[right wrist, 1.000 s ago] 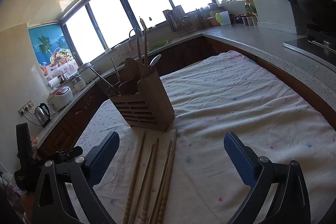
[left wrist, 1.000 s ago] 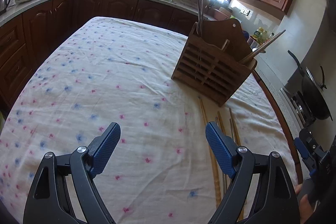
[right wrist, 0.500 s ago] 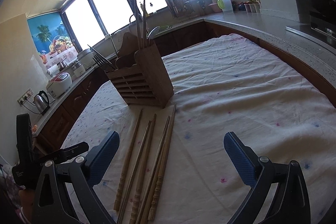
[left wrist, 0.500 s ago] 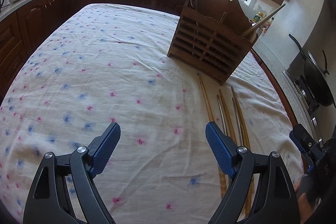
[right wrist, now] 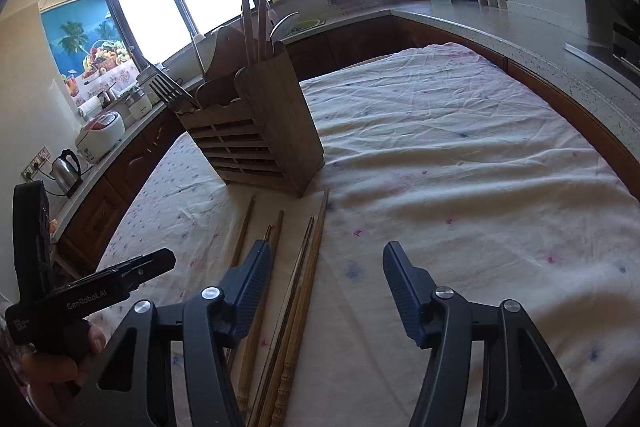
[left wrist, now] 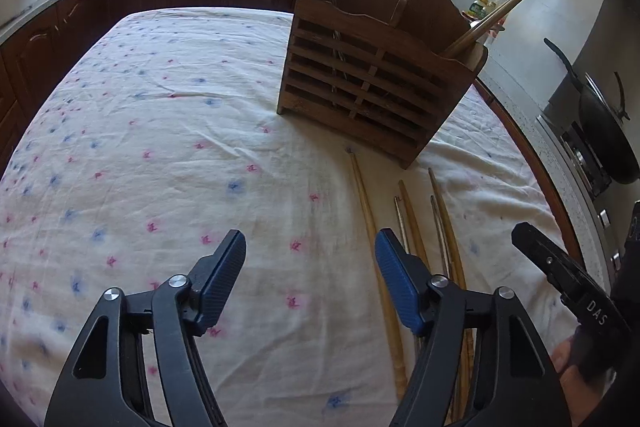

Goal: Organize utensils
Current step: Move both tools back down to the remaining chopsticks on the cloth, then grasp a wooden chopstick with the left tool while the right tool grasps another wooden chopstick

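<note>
Left claw (left wrist: 310, 281) black with blue pads, closing, nothing between pads yet, only cloth under gap. Right claw (right wrist: 326, 285) same, closing, empty, over long brown wooden chopsticks (right wrist: 308, 275) lying on flowery white cloth on counter (right wrist: 460, 155), just before slatted brown wooden holder (right wrist: 260, 139). Risks: thin sticks roll or slip from pads; claw grabs cloth too; two claws near, may bump; sticks lie close, grabs too many.

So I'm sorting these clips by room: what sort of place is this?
A home kitchen, most likely. A rice cooker and kettle sit on the counter, a wok is on the stove, and a wooden utensil holder stands on a cloth-covered table.
</note>
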### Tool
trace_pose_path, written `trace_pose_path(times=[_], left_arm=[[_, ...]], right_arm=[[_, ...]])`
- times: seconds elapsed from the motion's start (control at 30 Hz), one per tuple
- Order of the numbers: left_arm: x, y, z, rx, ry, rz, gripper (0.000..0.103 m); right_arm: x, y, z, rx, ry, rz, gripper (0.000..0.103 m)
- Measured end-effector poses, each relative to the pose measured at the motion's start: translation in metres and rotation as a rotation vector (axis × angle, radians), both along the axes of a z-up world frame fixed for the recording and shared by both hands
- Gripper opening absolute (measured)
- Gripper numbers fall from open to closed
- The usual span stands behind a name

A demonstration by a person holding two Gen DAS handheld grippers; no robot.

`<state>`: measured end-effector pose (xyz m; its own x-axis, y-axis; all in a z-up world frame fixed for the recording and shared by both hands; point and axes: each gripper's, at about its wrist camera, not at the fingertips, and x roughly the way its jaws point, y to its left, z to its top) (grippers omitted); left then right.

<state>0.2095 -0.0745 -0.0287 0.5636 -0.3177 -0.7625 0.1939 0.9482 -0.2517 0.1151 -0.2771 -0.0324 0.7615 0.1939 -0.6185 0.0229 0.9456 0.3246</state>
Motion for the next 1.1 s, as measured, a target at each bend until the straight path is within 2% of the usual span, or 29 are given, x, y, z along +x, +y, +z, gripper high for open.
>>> trace_pose_path(times=[0.07,0.2,0.27,0.37,0.5,0.63,0.8,0.87,0.9,1.1], left_arm=[[0.01,-0.006,-0.001,-0.005,0.011,-0.009,0.057],[0.029,-0.019,-0.002,0.009,0.024,-0.04,0.054],[0.039,-0.025,-0.002,0.024,0.032,-0.061,0.047],[0.054,-0.033,-0.005,0.039,0.052,-0.084,0.041],[0.068,-0.043,-0.01,0.05,0.073,-0.119,0.036],[0.075,-0.054,-0.022,0.065,0.11,-0.145,0.024],[0.063,-0.074,-0.021,0.172,0.048,-0.183,0.024],[0.059,-0.083,-0.022,0.219,0.025,-0.202,0.013],[0.058,-0.085,-0.023,0.228,0.019,-0.208,0.011],[0.055,-0.072,-0.022,0.152,0.046,-0.204,0.005]], right_arm=[[0.012,0.001,-0.002,0.008,0.013,0.017,0.05],[0.038,0.006,-0.006,-0.008,0.047,0.054,0.041],[0.052,0.009,-0.012,-0.02,0.071,0.069,0.034],[0.069,0.012,-0.02,-0.045,0.108,0.081,0.026],[0.087,0.015,-0.03,-0.073,0.144,0.097,0.022],[0.097,0.02,-0.036,-0.122,0.163,0.118,0.017],[0.1,0.025,-0.037,-0.182,0.156,0.138,0.014],[0.1,0.028,-0.037,-0.211,0.156,0.141,0.013],[0.1,0.03,-0.037,-0.22,0.155,0.144,0.009],[0.095,0.018,-0.034,-0.139,0.156,0.12,0.005]])
